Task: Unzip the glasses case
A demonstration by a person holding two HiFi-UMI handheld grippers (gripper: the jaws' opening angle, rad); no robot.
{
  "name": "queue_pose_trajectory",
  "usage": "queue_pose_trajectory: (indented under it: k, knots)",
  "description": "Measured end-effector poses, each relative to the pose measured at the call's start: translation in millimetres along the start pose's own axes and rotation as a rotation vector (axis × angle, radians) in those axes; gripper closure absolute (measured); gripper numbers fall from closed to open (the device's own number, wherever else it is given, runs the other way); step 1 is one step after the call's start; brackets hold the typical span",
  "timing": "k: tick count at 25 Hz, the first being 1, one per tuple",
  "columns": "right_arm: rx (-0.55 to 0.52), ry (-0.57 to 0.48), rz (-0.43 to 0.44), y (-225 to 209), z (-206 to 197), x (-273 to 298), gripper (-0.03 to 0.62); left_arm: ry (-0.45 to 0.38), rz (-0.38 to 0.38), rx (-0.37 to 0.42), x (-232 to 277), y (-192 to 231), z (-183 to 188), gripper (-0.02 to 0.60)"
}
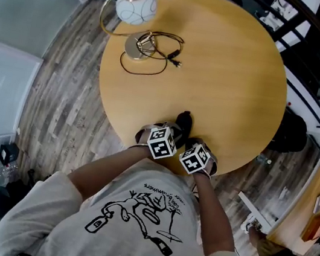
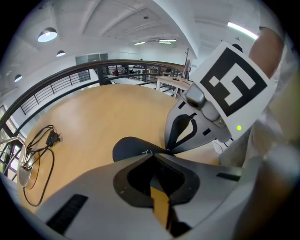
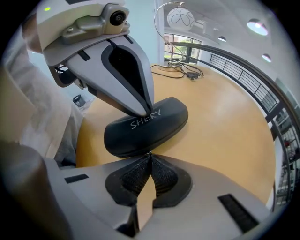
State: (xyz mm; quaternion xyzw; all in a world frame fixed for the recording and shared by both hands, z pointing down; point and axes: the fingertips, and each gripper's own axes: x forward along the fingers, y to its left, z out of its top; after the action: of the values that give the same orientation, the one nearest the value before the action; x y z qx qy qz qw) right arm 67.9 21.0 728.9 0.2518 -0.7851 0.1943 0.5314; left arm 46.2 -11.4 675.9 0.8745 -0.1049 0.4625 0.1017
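Observation:
A black zip-up glasses case [image 3: 145,127] printed "SHERY" lies near the front edge of the round wooden table [image 1: 230,75]; from the head view the case [image 1: 183,124] shows just beyond both grippers. My left gripper [image 3: 143,111] is shut, and its closed tips press down on the case's top beside the print. My right gripper [image 3: 150,154] is shut at the case's near rim, where a small metal glint of the zipper pull [image 3: 149,153] shows at its tips. In the left gripper view the case [image 2: 129,147] lies behind my shut left jaws, and the right gripper [image 2: 168,150] meets it from the right.
A globe lamp [image 1: 135,6] on a round base with a coiled black cable [image 1: 154,56] stands at the table's far left. The table edge [image 1: 161,158] is right under my hands, with wood floor below. A dark railing [image 1: 317,72] curves round the right side.

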Motion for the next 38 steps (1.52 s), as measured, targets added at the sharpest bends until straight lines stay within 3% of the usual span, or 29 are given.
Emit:
queue_pose_trajectory:
  k: [4, 9, 19, 23, 31, 38]
  knots:
    - [-0.036, 0.008, -0.032, -16, 8, 2, 0.572, -0.007, -0.001, -0.016, 0, 1, 0, 0.572]
    - [0.008, 0.004, -0.005, -8, 6, -1, 0.572, -0.006, -0.04, -0.074, -4, 2, 1, 0.572]
    - [0.059, -0.005, 0.076, 29, 2, 2, 0.572, 0.007, -0.05, -0.007, -4, -11, 1, 0.572]
    - [0.056, -0.002, 0.064, 20, -1, 2, 0.572, 0.014, -0.049, 0.029, 0, -15, 1, 0.572]
    - [0.037, 0.0, 0.022, -5, 1, -2, 0.572, 0.01, -0.057, 0.004, 0, -14, 1, 0.573]
    - [-0.048, 0.013, -0.011, -25, 5, -3, 0.572, 0.016, -0.058, 0.007, 0, -15, 1, 0.573]
